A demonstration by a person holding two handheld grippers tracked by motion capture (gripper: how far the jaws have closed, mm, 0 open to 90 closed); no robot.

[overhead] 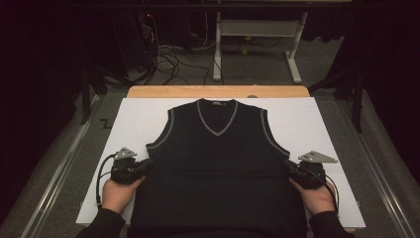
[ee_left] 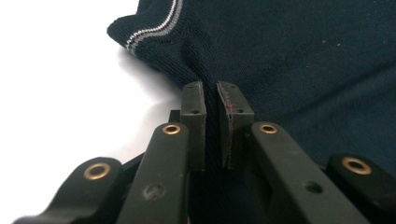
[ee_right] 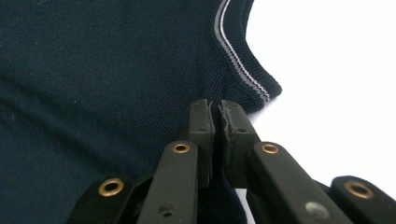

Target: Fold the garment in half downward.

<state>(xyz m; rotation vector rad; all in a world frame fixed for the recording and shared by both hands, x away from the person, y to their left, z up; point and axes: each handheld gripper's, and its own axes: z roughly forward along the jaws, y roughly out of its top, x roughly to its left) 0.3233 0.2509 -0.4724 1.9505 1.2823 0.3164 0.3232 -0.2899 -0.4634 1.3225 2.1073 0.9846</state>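
Observation:
A dark navy sleeveless V-neck vest with grey-striped trim lies flat on the white board, neck away from me. My left gripper sits at the vest's left side seam just below the armhole, and its jaws are pinched together on a fold of the knit. My right gripper mirrors it at the right side seam, with a ridge of the fabric clamped between its pads. The striped armhole edges lie just beyond each pinch.
The white board rests on a wooden table. Metal rails run along both sides of the table. A desk frame and loose cables stand on the floor behind. Bare white board lies outside each armhole.

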